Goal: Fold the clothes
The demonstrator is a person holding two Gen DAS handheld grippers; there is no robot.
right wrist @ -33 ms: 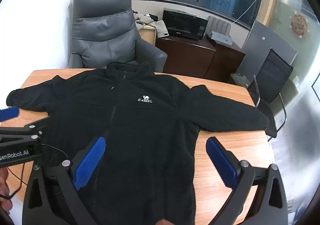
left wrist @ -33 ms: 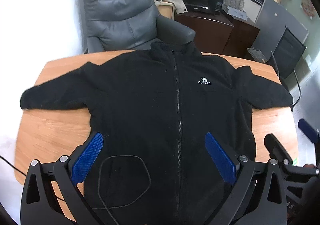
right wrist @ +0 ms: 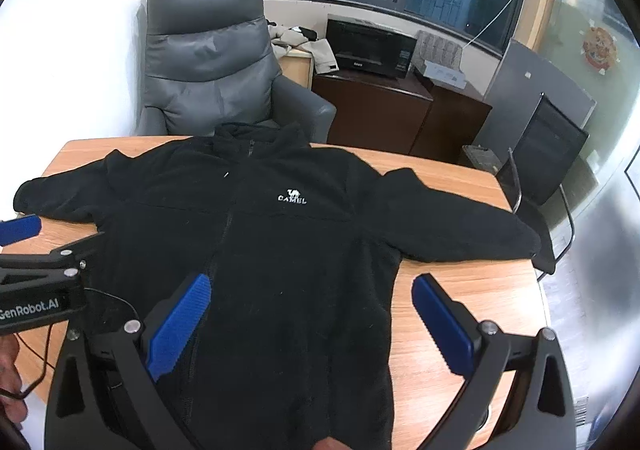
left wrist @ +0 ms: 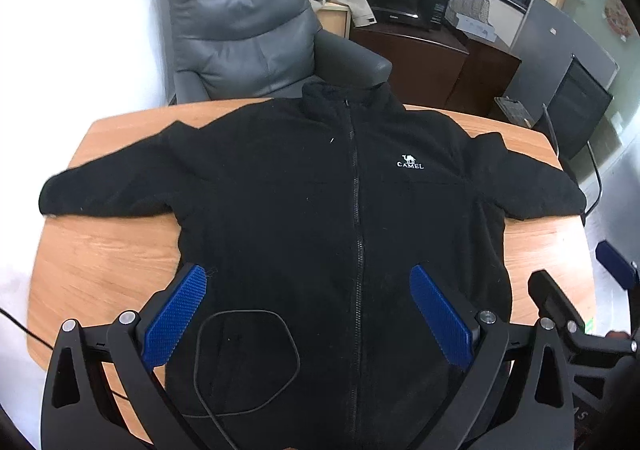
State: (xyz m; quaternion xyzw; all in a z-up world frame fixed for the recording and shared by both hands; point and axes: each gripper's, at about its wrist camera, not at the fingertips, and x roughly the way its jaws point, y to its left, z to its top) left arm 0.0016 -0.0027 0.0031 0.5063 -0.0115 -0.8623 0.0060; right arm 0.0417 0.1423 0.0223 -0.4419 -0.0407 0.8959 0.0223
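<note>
I see the fuzzy black fleece jacket [left wrist: 320, 210] flat on the woodgrain counter [left wrist: 100, 270]; left gripper [left wrist: 308, 310] and right gripper [right wrist: 312, 314] fingers spread, released.

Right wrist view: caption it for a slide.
Open right gripper above a black fleece jacket spread flat, sleeves out, on a wooden table.

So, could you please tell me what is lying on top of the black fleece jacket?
A thin black cable loops over the black fleece jacket near its lower hem, on the wooden table. Both open grippers, left and right, hover above. Anything beneath the jacket is hidden.
</note>
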